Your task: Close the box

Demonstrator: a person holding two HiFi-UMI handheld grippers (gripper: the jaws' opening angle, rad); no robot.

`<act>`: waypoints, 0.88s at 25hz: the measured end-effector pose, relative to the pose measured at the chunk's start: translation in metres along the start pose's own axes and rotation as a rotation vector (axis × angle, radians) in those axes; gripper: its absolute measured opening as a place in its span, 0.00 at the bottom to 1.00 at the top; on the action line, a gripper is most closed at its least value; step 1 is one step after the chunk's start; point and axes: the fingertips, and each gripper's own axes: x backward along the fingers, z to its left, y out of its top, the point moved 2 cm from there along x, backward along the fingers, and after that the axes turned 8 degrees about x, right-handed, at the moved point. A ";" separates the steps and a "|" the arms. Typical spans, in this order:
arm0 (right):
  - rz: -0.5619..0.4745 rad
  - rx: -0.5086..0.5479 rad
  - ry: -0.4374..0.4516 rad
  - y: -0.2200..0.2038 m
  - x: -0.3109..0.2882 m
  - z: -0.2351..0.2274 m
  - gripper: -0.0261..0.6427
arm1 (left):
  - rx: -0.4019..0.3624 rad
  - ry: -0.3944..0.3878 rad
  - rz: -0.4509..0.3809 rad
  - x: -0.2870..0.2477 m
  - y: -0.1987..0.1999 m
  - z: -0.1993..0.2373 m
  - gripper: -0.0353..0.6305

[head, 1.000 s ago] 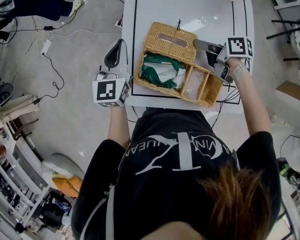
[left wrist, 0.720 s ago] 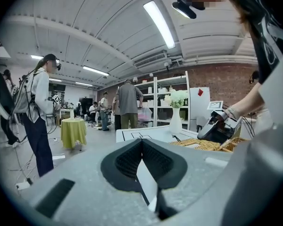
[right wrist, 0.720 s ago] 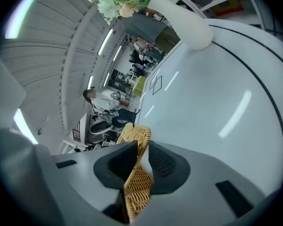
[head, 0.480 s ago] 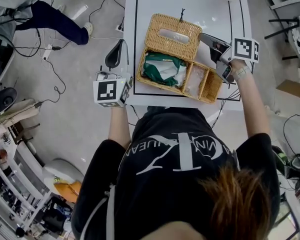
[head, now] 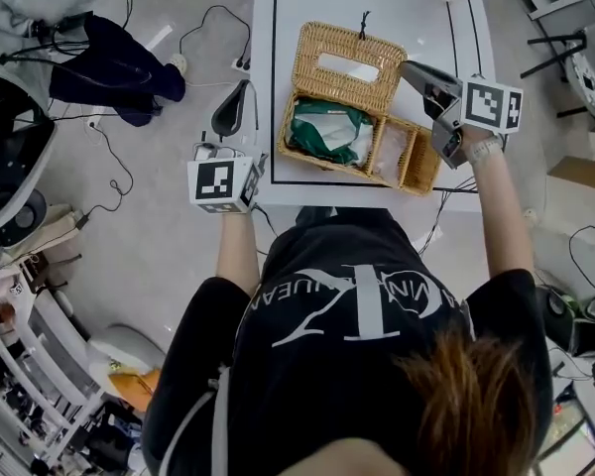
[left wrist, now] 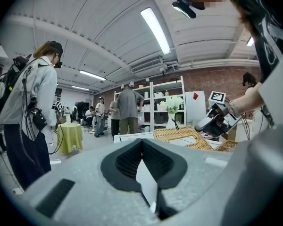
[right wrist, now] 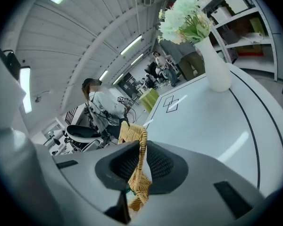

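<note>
Table (head: 278, 58): the box (head: 395, 157) sits near its 6 o'clock edge, with open room toward 12. The lid (head: 349, 65) stands open on the box's 12 o'clock side. The right gripper (head: 409, 68) is at the lid's 3 o'clock edge, jaws closing on the wicker rim between them. Best move, likely: keep the pinch shallow, swing the lid toward 6 and let go before the fingers get trapped. The green cloth (head: 325, 132) bulges and may block seating. The left gripper (head: 233, 107) is off the table at 9, jaws together, empty. The vase (right wrist: 216, 67) at 1 is well apart.
</note>
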 end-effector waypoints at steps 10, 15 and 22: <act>-0.051 0.208 -0.082 -0.003 0.023 0.032 0.09 | -0.016 -0.033 -0.018 0.027 0.003 -0.003 0.07; -0.069 0.309 -0.121 -0.007 0.031 0.050 0.09 | -0.008 -0.046 -0.026 0.040 0.004 -0.005 0.07; -0.077 0.436 -0.184 -0.019 0.042 0.064 0.09 | -0.020 -0.073 -0.042 0.048 0.007 -0.013 0.07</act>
